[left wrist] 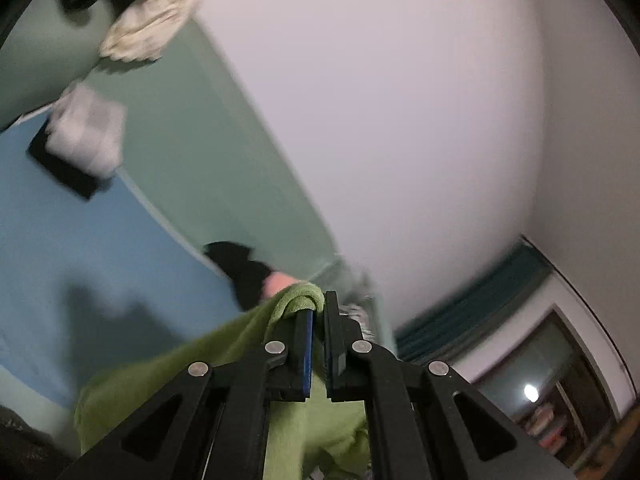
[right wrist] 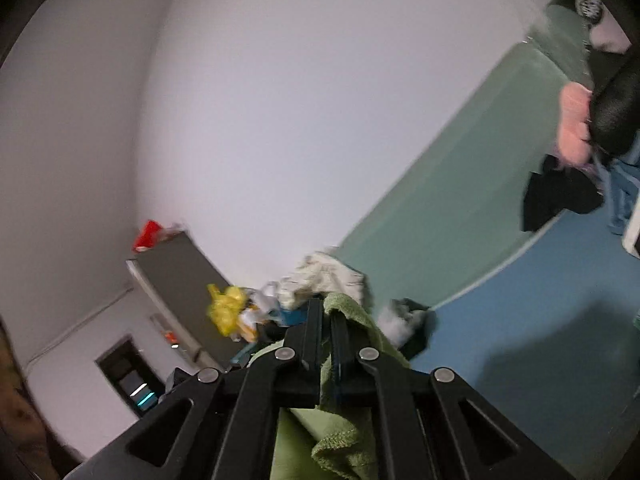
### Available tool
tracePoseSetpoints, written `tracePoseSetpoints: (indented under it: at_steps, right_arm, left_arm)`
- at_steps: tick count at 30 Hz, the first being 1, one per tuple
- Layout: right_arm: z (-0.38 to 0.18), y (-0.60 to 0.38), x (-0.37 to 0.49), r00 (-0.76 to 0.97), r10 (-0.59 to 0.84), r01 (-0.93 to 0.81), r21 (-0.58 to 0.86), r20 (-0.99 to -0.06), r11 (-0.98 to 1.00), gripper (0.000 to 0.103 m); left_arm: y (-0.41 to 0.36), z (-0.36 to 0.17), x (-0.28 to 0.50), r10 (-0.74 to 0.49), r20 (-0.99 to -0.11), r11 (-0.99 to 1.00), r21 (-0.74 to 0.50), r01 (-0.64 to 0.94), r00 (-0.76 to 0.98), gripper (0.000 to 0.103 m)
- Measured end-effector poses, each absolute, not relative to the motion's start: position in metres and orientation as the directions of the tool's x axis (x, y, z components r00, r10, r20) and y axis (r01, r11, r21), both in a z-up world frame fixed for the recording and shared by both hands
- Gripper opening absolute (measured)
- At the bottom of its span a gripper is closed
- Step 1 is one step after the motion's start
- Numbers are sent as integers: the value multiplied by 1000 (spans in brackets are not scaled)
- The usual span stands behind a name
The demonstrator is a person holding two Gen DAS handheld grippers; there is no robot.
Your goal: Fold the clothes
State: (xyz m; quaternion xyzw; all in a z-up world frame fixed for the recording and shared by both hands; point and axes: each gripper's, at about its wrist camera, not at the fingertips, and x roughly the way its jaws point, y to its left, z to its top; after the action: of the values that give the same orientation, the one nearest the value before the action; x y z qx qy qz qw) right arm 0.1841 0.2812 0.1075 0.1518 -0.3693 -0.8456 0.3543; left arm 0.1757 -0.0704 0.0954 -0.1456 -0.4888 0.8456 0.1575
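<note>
Blue bedsheet; green towel (bunched, fuzzy)

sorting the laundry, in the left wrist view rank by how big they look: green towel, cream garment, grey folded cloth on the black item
1. green towel, largest, though it is nearest the camera
2. cream garment
3. grey folded cloth
The last two look close in size, so their order is unsure.

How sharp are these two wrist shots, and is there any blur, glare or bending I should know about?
Left wrist: left gripper and green towel sharp, folded pile motion-smeared, bright lamp glare at lower right. Right wrist: right gripper crisp, yellow bag blurred, dim light; fisheye bends the bed's edge.
</note>
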Motion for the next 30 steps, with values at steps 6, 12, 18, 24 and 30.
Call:
tracePoseSetpoints:
  at_steps: [6,12,18,24,30]
  right_arm:
    - [51,237,38,-757,-584,290,651,-291,-701,3]
    - [-35,198,-65,-633,-549,196,573,-546,-796,12]
    - [-109,198,-53,-551,-560,143,591,-619,-794,45]
    - [-134,195,-33,-483,-594,166,599,-643,-783,45]
    - [-130,188,-45,-478,-630,127,661,-613,-740,59]
  left_arm:
    - [-90,22,33,298,-427,-536,-815,221,-854,4]
    - [-112,-45,-36,248,-607,-514,-743,428,-755,16]
    - [-125,-73,-6,166,-697,-652,-608,453,-698,69]
    - [-101,-83,-4,113,-771,-797,-447,407,-626,69]
    - [-81,-103,-13,141,-822,-838,-396,375,-551,68]
